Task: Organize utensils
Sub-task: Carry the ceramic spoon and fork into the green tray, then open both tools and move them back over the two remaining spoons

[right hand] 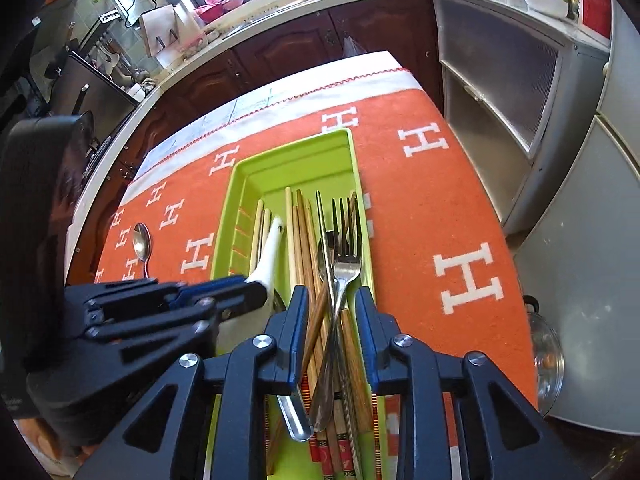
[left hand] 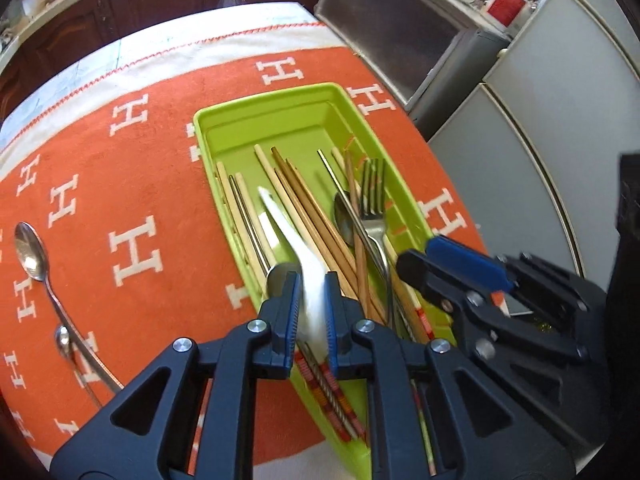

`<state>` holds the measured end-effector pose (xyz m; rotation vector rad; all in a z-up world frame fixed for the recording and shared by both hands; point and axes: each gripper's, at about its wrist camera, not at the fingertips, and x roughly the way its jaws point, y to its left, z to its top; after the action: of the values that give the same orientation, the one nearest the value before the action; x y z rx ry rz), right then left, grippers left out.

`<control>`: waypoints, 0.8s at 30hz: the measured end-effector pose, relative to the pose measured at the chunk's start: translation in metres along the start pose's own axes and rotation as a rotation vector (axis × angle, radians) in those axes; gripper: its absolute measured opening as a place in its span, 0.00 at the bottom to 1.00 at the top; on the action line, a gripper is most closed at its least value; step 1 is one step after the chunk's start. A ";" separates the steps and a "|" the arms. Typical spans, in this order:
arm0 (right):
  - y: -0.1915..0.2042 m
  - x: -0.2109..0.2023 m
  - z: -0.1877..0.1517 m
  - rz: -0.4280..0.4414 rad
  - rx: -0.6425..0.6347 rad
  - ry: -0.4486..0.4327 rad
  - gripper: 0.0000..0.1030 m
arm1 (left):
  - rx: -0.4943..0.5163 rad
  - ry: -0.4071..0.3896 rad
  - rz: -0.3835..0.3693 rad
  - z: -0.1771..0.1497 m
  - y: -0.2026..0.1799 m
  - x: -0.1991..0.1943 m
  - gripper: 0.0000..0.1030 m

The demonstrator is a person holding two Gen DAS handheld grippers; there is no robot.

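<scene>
Green tray [left hand: 280, 100], lengthwise on the orange towel [left hand: 120, 184] covering the table; its near end is hidden under both grippers.

Contents: wooden and pale chopsticks [left hand: 296, 200], metal fork [left hand: 374, 200], spoon [left hand: 346, 216], white ceramic spoon [left hand: 280, 220]. Handle ends are covered or cut off.

Left gripper [left hand: 312, 300]: over the tray's near left side, jaws slightly apart around the white spoon's bowl; actual pad contact cannot be told.

Right gripper [right hand: 332, 320]: jaws apart, astride the fork handle and brown chopsticks, pads clear of them.

Loose on the towel, toward its left edge: long-handled spoon [left hand: 32, 256], a second, smaller one [left hand: 63, 340], handle partly hidden.
</scene>
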<state>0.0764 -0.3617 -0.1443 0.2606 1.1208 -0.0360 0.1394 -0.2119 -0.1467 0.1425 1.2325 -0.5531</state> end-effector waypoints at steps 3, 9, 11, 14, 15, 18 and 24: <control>0.005 -0.005 0.000 -0.008 -0.013 -0.009 0.26 | 0.028 -0.031 0.023 -0.006 -0.001 -0.017 0.13; 0.021 -0.018 -0.006 -0.025 -0.052 -0.031 0.36 | 0.042 -0.085 0.071 -0.014 0.002 -0.044 0.15; 0.028 -0.023 -0.008 -0.025 -0.070 -0.034 0.37 | 0.044 -0.101 0.100 -0.019 0.006 -0.053 0.17; 0.041 -0.030 -0.010 -0.037 -0.100 -0.046 0.46 | 0.035 -0.113 0.132 -0.026 0.016 -0.063 0.20; 0.045 -0.033 -0.011 -0.045 -0.111 -0.055 0.50 | 0.032 -0.116 0.141 -0.028 0.018 -0.065 0.21; 0.061 -0.040 -0.012 -0.045 -0.142 -0.077 0.53 | 0.010 -0.139 0.175 -0.037 0.035 -0.076 0.24; 0.105 -0.043 -0.014 0.000 -0.226 -0.059 0.53 | -0.091 -0.161 0.226 -0.061 0.083 -0.094 0.29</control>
<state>0.0619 -0.2614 -0.0923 0.0571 1.0562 0.0822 0.1056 -0.0856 -0.0966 0.1552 1.0660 -0.3056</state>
